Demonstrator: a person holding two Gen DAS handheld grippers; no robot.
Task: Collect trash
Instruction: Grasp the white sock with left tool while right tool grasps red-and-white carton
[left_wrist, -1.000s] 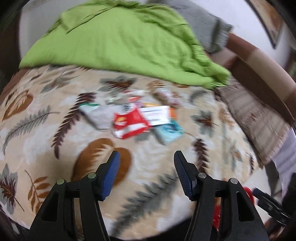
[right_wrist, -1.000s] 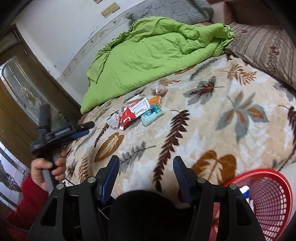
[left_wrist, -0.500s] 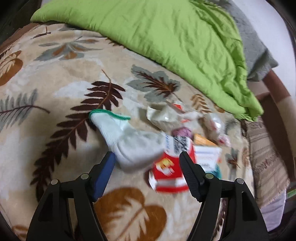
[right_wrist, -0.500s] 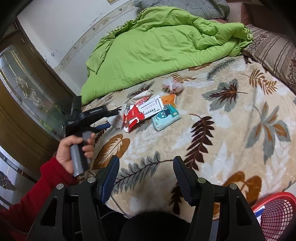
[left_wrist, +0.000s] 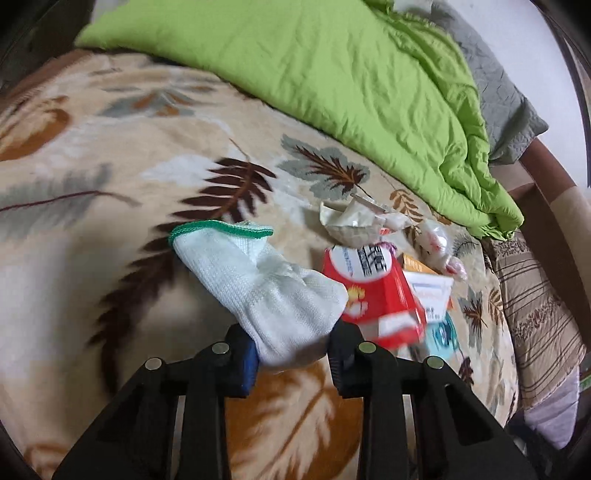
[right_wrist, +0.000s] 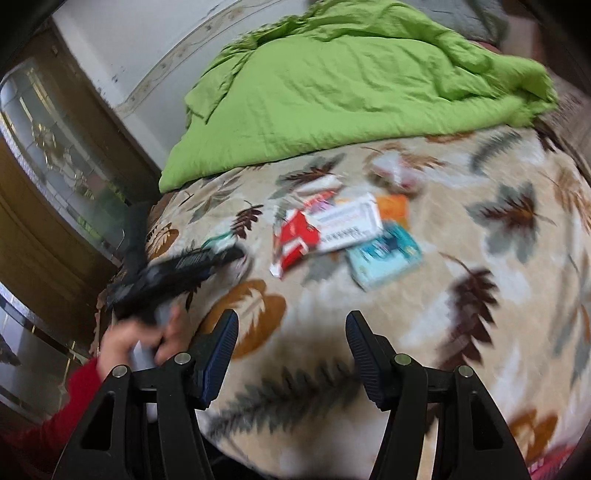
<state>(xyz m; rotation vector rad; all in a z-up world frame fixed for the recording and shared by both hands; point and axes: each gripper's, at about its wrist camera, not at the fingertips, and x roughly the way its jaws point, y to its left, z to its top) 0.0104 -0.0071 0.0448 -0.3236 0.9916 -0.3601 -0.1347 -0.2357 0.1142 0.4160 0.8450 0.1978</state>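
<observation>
A white sock with a green cuff (left_wrist: 258, 284) lies on the leaf-patterned bed blanket (left_wrist: 110, 184). My left gripper (left_wrist: 291, 354) is open, its jaws on either side of the sock's toe end. Beside the sock lies a trash pile: a red and white packet (left_wrist: 376, 295), a crumpled wrapper (left_wrist: 351, 221), a white box (right_wrist: 347, 221), an orange piece (right_wrist: 395, 206) and a teal tissue pack (right_wrist: 384, 254). My right gripper (right_wrist: 291, 354) is open and empty, above the blanket short of the pile. The left gripper also shows in the right wrist view (right_wrist: 236, 254), blurred.
A green duvet (left_wrist: 351, 74) covers the far half of the bed. A striped pillow (left_wrist: 535, 314) lies at the right edge. A wooden door with glass (right_wrist: 55, 166) stands left of the bed. A red basket rim (right_wrist: 554, 465) shows at the lower right.
My left gripper has moved in on the sock, which now sits between its jaws. My right gripper has moved toward the trash pile; the red basket has nearly left its view.
</observation>
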